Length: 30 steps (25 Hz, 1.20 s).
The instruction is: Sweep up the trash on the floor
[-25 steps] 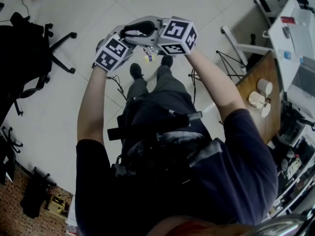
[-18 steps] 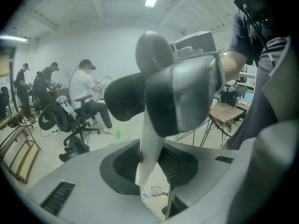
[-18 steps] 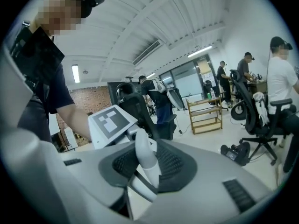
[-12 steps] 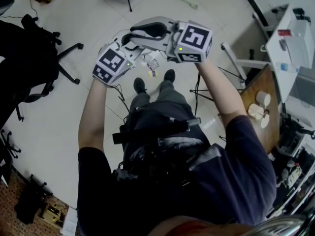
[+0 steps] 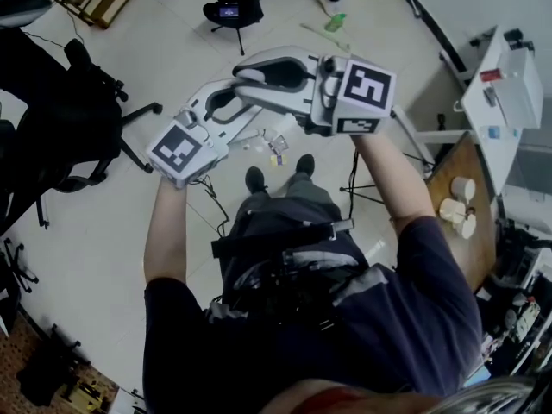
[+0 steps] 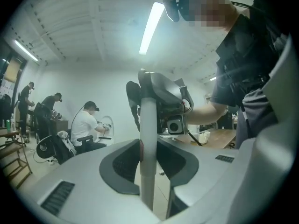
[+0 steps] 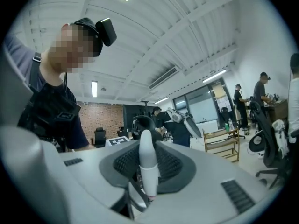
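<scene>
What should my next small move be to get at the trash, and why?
Probably lower both tools toward the floor. The left gripper grips a white pole; the right gripper, its fingers having just closed further, grips a white handle. Both point level, well off the floor, while the trash lies unswept ahead of the shoes.

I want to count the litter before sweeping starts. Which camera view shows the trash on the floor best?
The head view: the trash lies as small scraps on the floor beyond the person's shoes. Neither gripper view shows it; both look across the room past a white handle.
</scene>
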Available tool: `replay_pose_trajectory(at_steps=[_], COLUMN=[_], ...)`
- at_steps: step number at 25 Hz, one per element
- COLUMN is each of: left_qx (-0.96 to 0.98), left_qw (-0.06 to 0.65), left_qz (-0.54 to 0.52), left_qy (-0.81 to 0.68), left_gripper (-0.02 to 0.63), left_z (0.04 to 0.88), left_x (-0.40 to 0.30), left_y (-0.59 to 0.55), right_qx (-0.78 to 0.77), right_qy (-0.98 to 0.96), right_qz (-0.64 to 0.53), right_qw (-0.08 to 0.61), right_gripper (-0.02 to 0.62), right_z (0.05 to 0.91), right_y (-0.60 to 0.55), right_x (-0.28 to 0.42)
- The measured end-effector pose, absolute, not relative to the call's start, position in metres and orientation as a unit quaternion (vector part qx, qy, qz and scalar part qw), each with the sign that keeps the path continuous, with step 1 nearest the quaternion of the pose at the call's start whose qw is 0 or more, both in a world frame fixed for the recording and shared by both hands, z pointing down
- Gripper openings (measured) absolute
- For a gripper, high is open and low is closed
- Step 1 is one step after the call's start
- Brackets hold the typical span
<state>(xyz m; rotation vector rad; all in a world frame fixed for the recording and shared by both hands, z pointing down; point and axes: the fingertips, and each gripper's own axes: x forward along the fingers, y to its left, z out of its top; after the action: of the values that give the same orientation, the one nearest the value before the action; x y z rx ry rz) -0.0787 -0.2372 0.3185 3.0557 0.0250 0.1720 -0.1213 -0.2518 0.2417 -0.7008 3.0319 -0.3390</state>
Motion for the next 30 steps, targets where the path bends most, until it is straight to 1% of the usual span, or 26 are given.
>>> replay_pose_trajectory(at_steps=[5, 10, 13, 16, 20, 24, 30], left_qx=[0.999, 0.996, 0.994, 0.991, 0.981, 0.965, 0.952], left_qw=[0.037, 0.022, 0.022, 0.019, 0.009, 0.011, 0.021], left_qz=[0.033, 0.077, 0.084, 0.100, 0.129, 0.145, 0.152], left_qy=[-0.014, -0.031, -0.059, -0.085, -0.145, -0.219, -0.265], left_gripper=[0.101, 0.098, 0.098, 0.097, 0.097, 0.095, 0.095], left_z=[0.299, 0.306, 0.308, 0.313, 0.330, 0.347, 0.376], left_x=[-0.089, -0.076, -0.068, -0.066, -0.074, -0.101, -0.133], left_y=[-0.224, -0.213, -0.214, -0.209, -0.206, -0.210, -0.226], right_qx=[-0.222, -0.214, -0.223, -0.207, -0.128, -0.053, -0.010], right_qy=[0.969, 0.968, 0.965, 0.969, 0.984, 0.992, 0.994], right_qz=[-0.108, -0.117, -0.119, -0.113, -0.109, -0.108, -0.109], right_qw=[0.020, 0.050, 0.073, 0.079, 0.056, 0.026, -0.031], right_gripper=[0.100, 0.101, 0.104, 0.104, 0.104, 0.106, 0.106], right_z=[0.223, 0.224, 0.225, 0.231, 0.246, 0.261, 0.290], right_y=[-0.237, -0.225, -0.225, -0.219, -0.207, -0.202, -0.213], right_x=[-0.127, -0.111, -0.102, -0.101, -0.114, -0.145, -0.181])
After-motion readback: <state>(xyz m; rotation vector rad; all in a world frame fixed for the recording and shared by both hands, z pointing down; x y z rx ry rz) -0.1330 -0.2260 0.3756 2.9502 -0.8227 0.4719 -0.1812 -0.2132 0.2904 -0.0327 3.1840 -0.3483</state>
